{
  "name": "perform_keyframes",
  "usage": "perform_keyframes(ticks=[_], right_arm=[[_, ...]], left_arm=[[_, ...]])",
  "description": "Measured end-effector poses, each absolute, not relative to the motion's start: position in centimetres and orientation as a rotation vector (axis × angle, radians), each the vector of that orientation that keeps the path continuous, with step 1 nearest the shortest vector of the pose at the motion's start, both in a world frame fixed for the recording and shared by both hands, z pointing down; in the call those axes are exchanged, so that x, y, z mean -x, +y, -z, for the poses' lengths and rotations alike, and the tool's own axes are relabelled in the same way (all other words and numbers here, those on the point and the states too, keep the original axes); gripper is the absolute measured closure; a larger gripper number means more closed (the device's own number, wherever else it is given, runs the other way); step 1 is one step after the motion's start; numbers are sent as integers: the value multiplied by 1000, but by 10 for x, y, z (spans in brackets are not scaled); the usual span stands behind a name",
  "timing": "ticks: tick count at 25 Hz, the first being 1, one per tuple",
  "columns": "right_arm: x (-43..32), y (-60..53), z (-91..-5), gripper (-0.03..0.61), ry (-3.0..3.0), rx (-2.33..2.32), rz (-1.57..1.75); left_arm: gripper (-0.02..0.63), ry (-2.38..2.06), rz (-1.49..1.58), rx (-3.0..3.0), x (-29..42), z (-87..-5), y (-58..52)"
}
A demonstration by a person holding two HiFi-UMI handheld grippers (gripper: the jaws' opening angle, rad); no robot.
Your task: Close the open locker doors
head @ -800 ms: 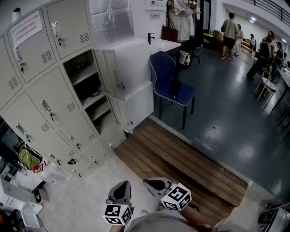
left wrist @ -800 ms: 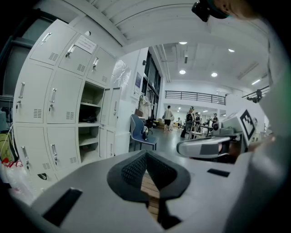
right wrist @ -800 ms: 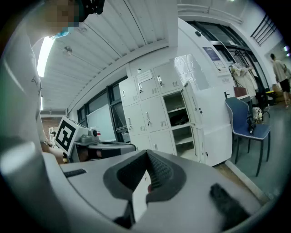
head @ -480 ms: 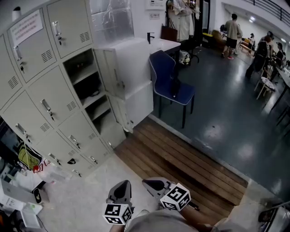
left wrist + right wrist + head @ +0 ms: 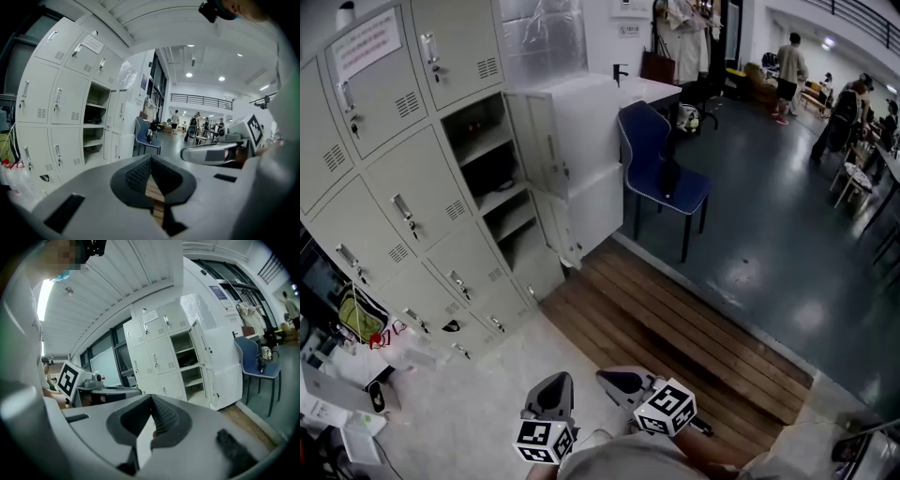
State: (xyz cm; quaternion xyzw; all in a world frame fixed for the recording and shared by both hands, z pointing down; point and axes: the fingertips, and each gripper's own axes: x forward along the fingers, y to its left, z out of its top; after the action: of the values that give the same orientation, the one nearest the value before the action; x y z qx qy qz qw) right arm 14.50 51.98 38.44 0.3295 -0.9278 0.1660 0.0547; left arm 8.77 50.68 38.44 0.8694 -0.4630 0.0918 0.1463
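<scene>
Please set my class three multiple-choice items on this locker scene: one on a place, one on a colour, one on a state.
1. Where does the chair stand?
A. on the dark floor
B. on a tabletop
C. inside a locker

2. What colour is the chair?
A. red
B. blue
C. yellow

3. How do the jaws of the left gripper and the right gripper stand?
A. shut, with nothing between them
B. wide apart
C. shut on a door handle

Answers:
1 A: its legs stand on the dark floor, right of the open locker doors.
2 B: its seat and back are blue.
3 A: each gripper view shows the pads meeting and holding nothing.
</scene>
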Motion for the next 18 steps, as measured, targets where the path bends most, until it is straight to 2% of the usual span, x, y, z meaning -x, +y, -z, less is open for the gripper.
perform_keyframes(ticks=[18], right_arm=[[-88,527,-394,551,-2789,-1012,-560]], left_arm=[[600,-1347,-247,-2495,-20,-389,527]])
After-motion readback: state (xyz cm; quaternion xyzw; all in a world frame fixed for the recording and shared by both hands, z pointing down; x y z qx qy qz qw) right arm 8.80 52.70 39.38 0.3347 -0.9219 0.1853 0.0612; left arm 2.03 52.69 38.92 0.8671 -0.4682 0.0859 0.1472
